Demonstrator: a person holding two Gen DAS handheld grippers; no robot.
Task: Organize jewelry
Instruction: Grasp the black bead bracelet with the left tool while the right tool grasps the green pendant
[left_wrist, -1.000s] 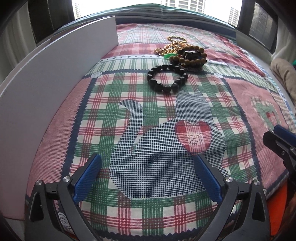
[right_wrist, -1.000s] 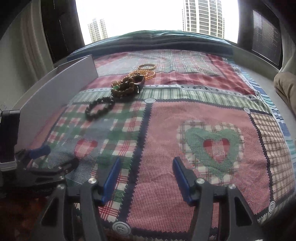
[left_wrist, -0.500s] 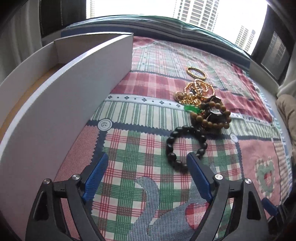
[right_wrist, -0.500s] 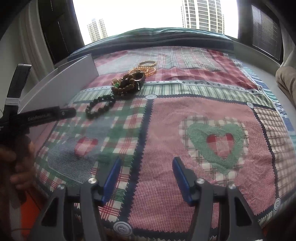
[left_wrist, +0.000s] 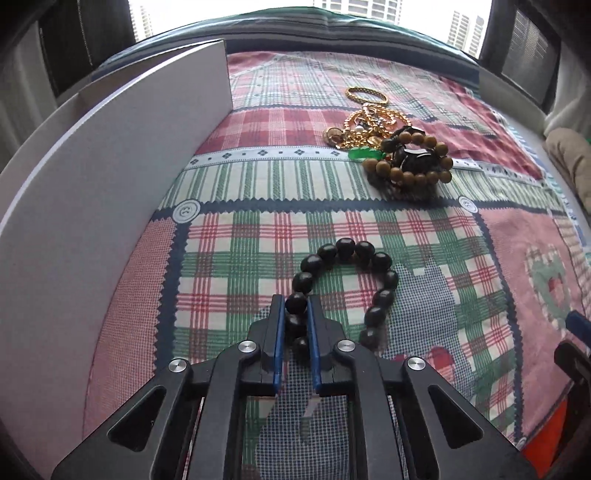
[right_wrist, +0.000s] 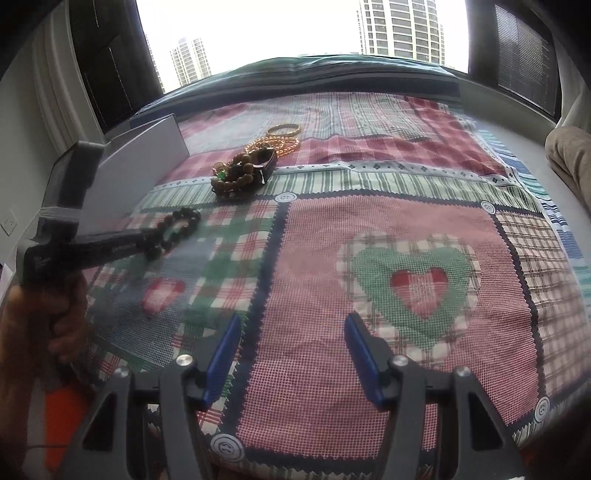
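Left tool (left_wrist: 295, 321) clamped on near-left beads of black bead bracelet (left_wrist: 347, 288) lying on patchwork bedspread (left_wrist: 406, 229) beside white box (left_wrist: 110, 206); right tool (right_wrist: 293, 354) spread apart, hovering over bedspread, well apart from jewelry pile (left_wrist: 399, 147).

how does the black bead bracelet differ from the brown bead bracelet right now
The black bead bracelet has dark glossy beads; the brown bead bracelet has tan, wood-coloured ones. The black one lies alone on the quilt, its near side pinched in the left gripper; the brown one sits ungripped in the pile, against the gold chains and around a dark object. The black one is nearer the left gripper's camera. Both are loops of round beads.
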